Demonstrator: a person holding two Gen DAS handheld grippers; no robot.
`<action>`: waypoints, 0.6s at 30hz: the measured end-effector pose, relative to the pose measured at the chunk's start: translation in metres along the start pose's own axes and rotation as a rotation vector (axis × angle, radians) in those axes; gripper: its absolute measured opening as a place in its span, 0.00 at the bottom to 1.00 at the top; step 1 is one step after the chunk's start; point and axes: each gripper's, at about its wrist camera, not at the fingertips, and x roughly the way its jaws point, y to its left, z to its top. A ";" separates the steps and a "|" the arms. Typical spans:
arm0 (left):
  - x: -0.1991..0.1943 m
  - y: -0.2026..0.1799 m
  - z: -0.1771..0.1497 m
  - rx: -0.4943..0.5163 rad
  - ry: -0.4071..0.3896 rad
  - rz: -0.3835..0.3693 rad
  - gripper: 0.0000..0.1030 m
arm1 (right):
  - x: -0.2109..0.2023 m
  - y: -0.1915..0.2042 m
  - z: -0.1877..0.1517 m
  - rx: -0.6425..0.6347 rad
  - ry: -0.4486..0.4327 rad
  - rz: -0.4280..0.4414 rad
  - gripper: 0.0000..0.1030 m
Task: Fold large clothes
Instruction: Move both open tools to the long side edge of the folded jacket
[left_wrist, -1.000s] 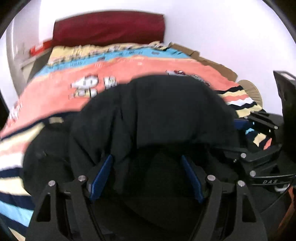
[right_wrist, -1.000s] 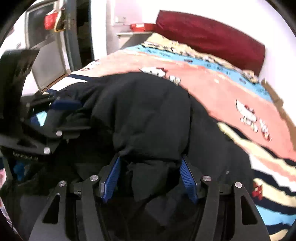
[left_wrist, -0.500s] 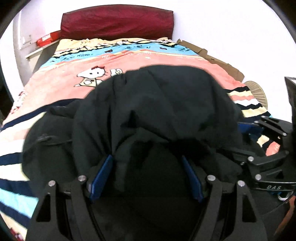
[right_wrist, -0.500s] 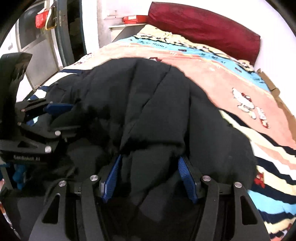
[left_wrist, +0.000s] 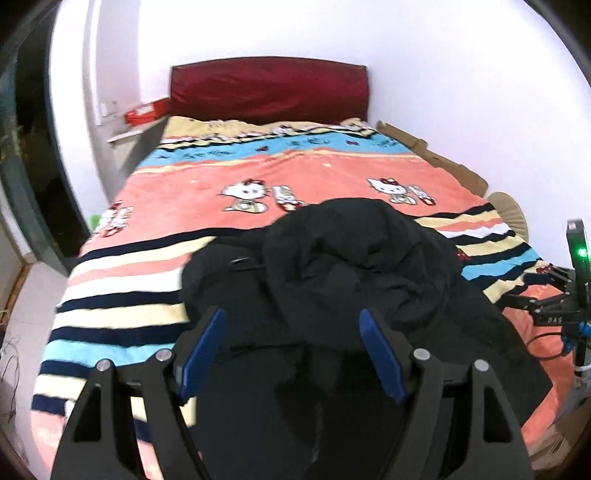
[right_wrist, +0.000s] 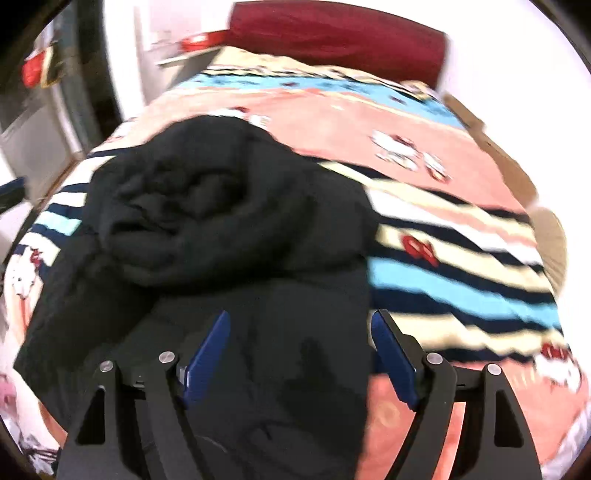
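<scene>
A black padded jacket (left_wrist: 354, 258) lies bunched on the striped cartoon blanket (left_wrist: 295, 173) at the near end of the bed. Its upper part is rolled over the lower part (right_wrist: 221, 221). My left gripper (left_wrist: 291, 315) hovers open above the jacket's near edge, its blue pads clear of the fabric. My right gripper (right_wrist: 301, 317) hangs over the jacket's right edge. Its jaws are opening, and the cloth below them is not pinched. Part of the right gripper's black frame (left_wrist: 554, 314) shows at the far right of the left wrist view.
A dark red headboard (left_wrist: 269, 88) stands against the white wall at the far end. Flattened cardboard (left_wrist: 436, 155) lines the bed's right side, beside a woven fan (left_wrist: 509, 210). A red box (left_wrist: 146, 110) sits on a shelf at the left. A dark doorway (left_wrist: 22, 184) and pale floor lie further left.
Both grippers have drawn back and upward from the jacket. The fabric that bulged between both pairs of pads now lies lower on the bed. The right jaws stand wider.
</scene>
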 end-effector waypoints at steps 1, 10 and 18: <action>-0.008 0.010 -0.004 -0.015 -0.004 0.015 0.72 | -0.002 -0.008 -0.008 0.017 0.012 -0.022 0.76; -0.050 0.088 -0.017 0.082 0.000 0.231 0.72 | -0.038 -0.053 -0.065 0.068 0.019 -0.174 0.79; -0.110 0.157 0.022 0.073 -0.102 0.381 0.72 | -0.072 -0.045 -0.095 0.018 0.001 -0.206 0.79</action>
